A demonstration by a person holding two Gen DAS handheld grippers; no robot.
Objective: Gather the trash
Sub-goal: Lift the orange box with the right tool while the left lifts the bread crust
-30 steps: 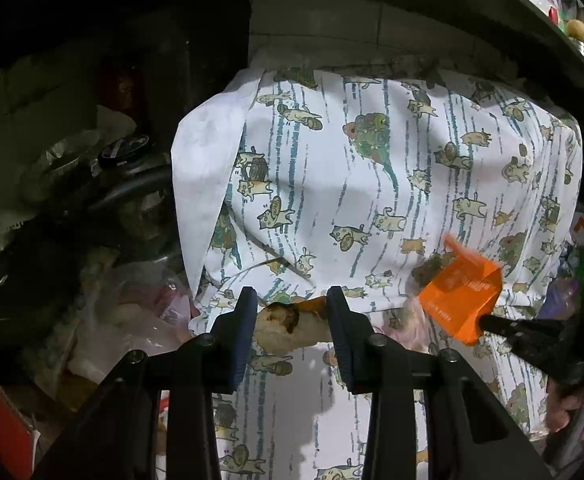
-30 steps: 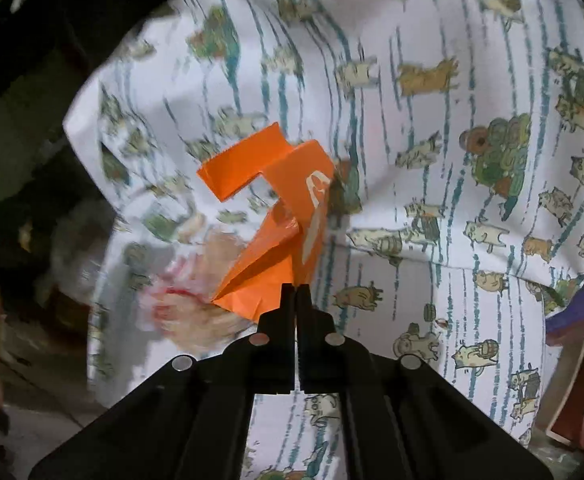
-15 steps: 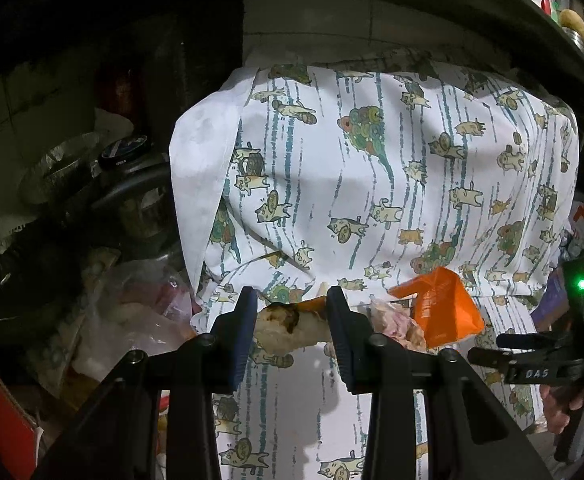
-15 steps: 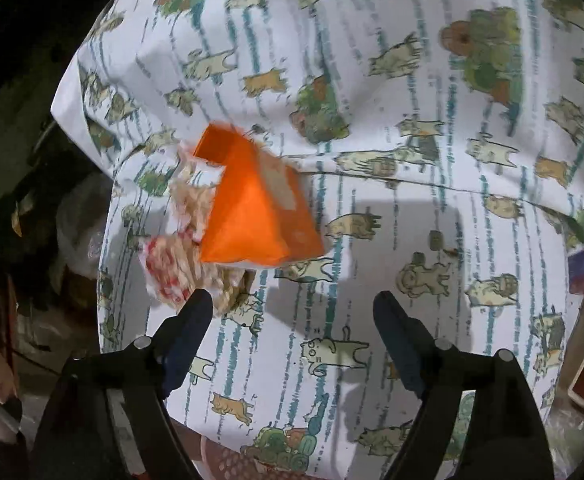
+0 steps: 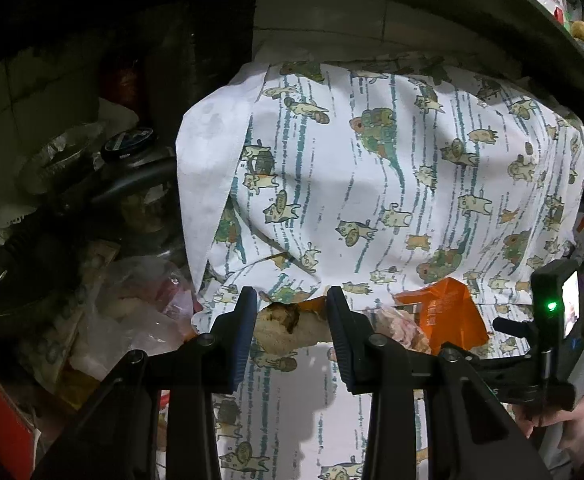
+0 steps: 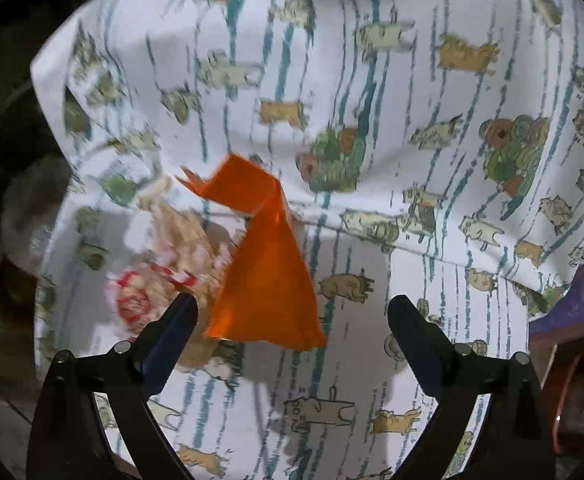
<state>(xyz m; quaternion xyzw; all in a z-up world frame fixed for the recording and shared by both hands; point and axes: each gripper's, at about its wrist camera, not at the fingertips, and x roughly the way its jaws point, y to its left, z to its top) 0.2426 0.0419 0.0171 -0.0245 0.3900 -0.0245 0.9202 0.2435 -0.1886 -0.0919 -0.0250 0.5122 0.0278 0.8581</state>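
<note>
1. In front of you hangs a white cloth [image 5: 371, 184] printed with cartoon animals, draped over a bulky shape and filling most of both views.
2. To its left sits dark clutter: a clear plastic bag [image 5: 140, 304] with pinkish contents and a round black lid [image 5: 130, 148].
3. The orange wrapper [image 6: 266, 276] lies loose on the cloth beside crumpled red-and-white paper [image 6: 148, 292].
4. Your right gripper [image 6: 292, 340] is spread wide, holding nothing; the wrapper sits between its fingers.
5. Your left gripper [image 5: 292, 320] is clamped on a pale crumpled scrap [image 5: 292, 326].
</note>
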